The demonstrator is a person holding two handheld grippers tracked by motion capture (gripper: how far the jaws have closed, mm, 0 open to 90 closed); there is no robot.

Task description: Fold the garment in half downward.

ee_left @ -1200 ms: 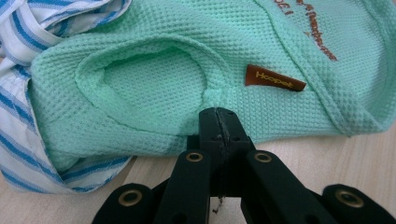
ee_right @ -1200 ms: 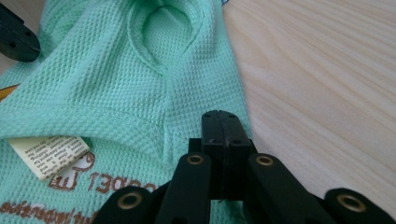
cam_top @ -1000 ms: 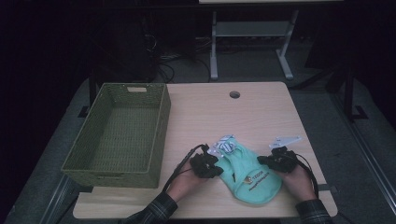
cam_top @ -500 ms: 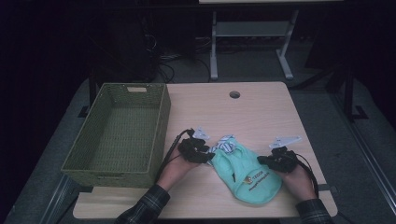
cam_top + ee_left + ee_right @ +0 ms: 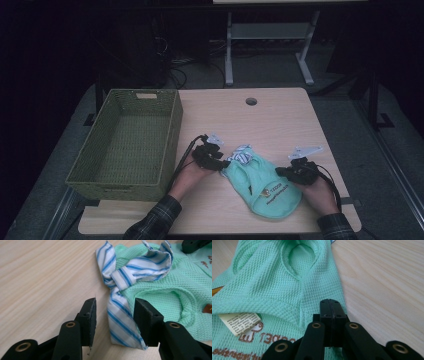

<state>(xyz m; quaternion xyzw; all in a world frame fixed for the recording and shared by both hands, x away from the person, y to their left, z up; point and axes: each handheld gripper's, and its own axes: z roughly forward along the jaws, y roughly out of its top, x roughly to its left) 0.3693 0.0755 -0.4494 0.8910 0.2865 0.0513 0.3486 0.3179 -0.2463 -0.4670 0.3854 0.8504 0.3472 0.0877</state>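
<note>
A mint-green knit garment (image 5: 267, 186) lies flat on the wooden table (image 5: 280, 122), with a blue-and-white striped collar piece (image 5: 241, 154) at its top left. My left gripper (image 5: 224, 162) is at that corner. Its jaws have just been opening, and they stand apart around a loose strip of the striped cloth (image 5: 120, 320) without pinching it. My right gripper (image 5: 286, 171) rests at the garment's right edge. Its jaws (image 5: 332, 305) are pressed together over the green hem (image 5: 274, 277), and I cannot see cloth between them.
A woven green basket (image 5: 172, 131) stands along the table's left side, close to my left hand. A round cable hole (image 5: 251, 101) sits near the far edge. A white care label (image 5: 239, 322) lies on the garment. A metal stand (image 5: 270, 35) rises behind the table.
My left gripper has moved left, off the garment's body to its striped corner, and its jaws have gone from shut to open. The right gripper has stayed put.
</note>
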